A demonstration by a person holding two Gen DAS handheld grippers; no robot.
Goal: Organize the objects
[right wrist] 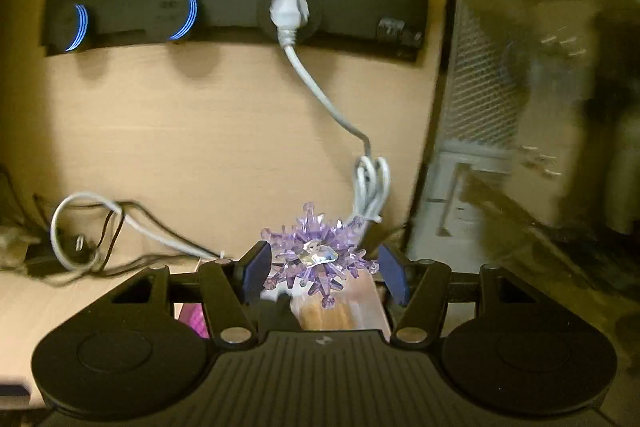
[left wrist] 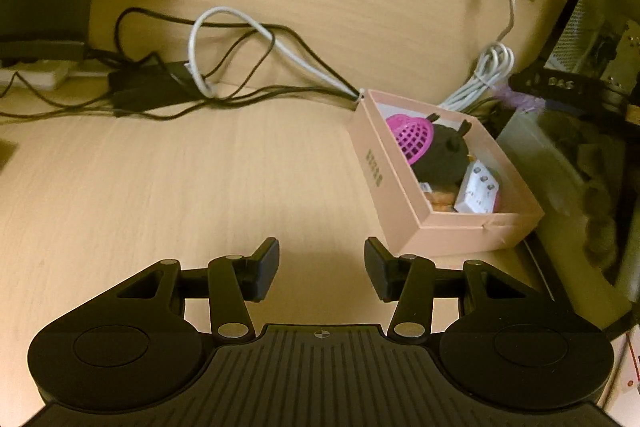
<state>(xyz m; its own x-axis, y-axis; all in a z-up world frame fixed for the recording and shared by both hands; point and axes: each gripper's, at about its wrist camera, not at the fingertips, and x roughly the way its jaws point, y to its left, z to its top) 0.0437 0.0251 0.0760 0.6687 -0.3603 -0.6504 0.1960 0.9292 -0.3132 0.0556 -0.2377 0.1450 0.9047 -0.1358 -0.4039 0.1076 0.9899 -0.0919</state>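
Observation:
A pink cardboard box (left wrist: 404, 215) stands on the wooden desk at the right of the left wrist view. It holds a magenta mesh basket (left wrist: 412, 137), a black plush toy (left wrist: 440, 157) and a small white box (left wrist: 478, 193). My left gripper (left wrist: 322, 267) is open and empty, just left of and in front of the box. My right gripper (right wrist: 324, 269) is shut on a purple crystal snowflake (right wrist: 318, 255), held above the pink box, whose inside shows below the fingers. The snowflake also shows in the left wrist view (left wrist: 516, 97), past the box.
Black and white cables (left wrist: 224, 67) lie tangled at the back of the desk. A black power strip (right wrist: 240, 11) with a white plug is fixed on the wall. A glass-sided computer case (right wrist: 532, 115) stands at the right.

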